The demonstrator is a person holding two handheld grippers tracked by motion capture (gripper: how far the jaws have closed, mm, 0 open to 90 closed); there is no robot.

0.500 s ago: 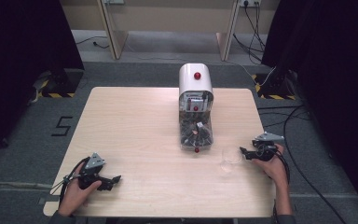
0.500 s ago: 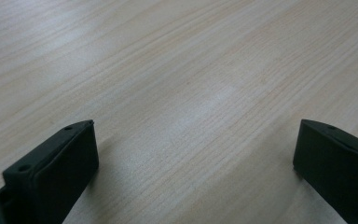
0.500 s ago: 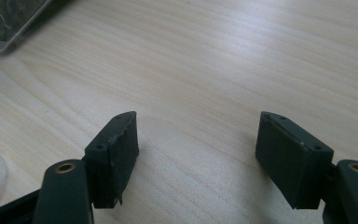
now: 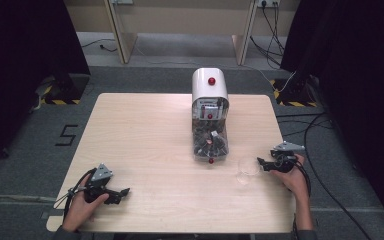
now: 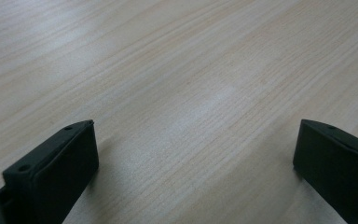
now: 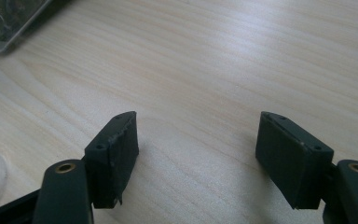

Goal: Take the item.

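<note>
Here the clear plastic cup (image 4: 248, 169) sits lower right of frame, just left of the right gripper (image 4: 262, 163), jaws spread, empty; the left gripper (image 4: 123, 192), likewise released, lies well apart at lower left.

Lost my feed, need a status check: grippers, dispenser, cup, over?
Both grippers open, empty: left gripper near table front-left, right gripper beside clear cup. Dispenser upright, mid-table, untouched. Nothing in the way.

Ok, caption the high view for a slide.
Two open hand-held grippers, left and right, flank a dispenser and clear cup.
</note>
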